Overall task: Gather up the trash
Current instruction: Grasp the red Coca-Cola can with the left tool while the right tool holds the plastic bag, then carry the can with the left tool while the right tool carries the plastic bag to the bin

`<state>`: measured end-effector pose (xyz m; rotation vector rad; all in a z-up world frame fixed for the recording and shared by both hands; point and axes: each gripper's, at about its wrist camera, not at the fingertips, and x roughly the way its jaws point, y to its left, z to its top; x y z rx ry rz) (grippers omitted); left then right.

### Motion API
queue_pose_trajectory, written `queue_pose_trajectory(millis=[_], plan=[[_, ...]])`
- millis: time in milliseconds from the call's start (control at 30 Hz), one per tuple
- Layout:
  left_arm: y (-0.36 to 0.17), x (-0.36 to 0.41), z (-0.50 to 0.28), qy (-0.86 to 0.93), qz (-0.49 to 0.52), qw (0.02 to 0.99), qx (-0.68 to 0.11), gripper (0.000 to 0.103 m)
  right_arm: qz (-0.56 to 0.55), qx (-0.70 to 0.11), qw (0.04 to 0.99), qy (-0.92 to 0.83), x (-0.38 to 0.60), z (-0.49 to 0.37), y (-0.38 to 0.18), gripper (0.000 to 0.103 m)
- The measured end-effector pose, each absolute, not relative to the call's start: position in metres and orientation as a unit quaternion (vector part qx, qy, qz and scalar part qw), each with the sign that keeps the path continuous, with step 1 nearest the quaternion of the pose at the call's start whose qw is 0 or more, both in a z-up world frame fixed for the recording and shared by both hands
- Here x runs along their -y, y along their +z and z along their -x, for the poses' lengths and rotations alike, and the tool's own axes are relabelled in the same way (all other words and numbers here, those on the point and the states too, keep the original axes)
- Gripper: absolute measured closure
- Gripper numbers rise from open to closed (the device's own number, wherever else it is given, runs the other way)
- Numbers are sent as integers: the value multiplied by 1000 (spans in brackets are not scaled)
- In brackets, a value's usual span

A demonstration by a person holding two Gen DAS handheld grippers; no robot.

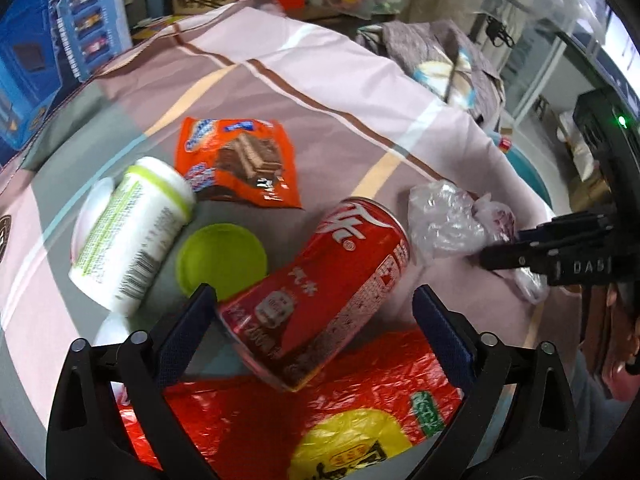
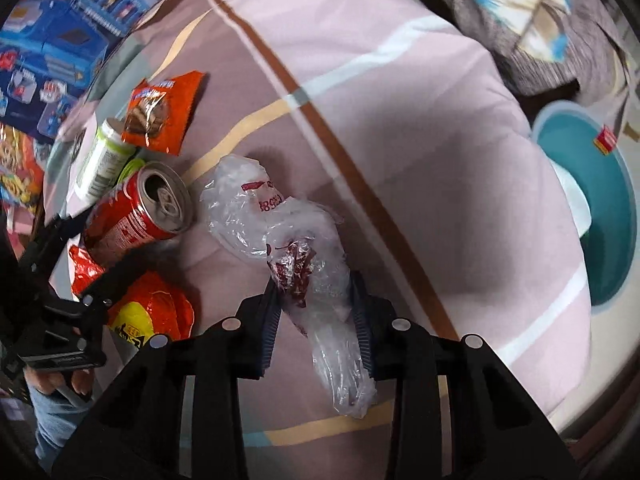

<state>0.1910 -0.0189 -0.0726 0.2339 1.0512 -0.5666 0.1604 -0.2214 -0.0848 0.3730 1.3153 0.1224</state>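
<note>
Trash: one can [image 1: 316, 292] between wide left tool [image 1: 316, 320]; right tool [image 2: 316, 320] pinching one plastic bag [image 2: 280, 224].

bed: pink plaid sheet [image 2: 400, 120] | floor: teal basin [image 2: 608, 216] | daylight

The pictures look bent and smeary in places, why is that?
Left wrist view: fisheye lens bows the bedspread stripes, and the red can is motion-smeared. Right wrist view: same bulge, dark corners, a soft shadow beside the crumpled clear bag, glare on its plastic.
</note>
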Motion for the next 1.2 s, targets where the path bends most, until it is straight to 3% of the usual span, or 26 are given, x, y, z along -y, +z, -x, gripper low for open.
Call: queue_pose_trajectory(millis=[67, 300, 433, 633, 700, 733, 867, 1200], plan=[[-74, 24, -188, -272, -109, 814, -501, 31, -180, -605, 774, 51, 230, -158, -85, 70], [-75, 47, -171, -290, -112, 798, -515, 32, -200, -599, 774, 46, 241, -159, -87, 70], [-78, 59, -176, -285, -134, 798, -514, 24, -206, -595, 775, 47, 247, -154, -87, 70], [-89, 75, -185, -280, -152, 792, -520, 23, -221, -590, 776, 45, 262, -148, -88, 70], [-90, 76, -185, -279, -146, 793, -521, 29, -231, -587, 774, 48, 267, -147, -87, 70], [-89, 77, -184, -279, -142, 793, -522, 36, -236, -585, 774, 50, 269, -146, -87, 70], [-80, 74, -179, -277, -107, 799, -522, 43, -255, -572, 778, 54, 281, -144, -81, 71], [-63, 85, -164, -262, -63, 806, -527, 45, -302, -546, 778, 67, 310, -130, -82, 71]])
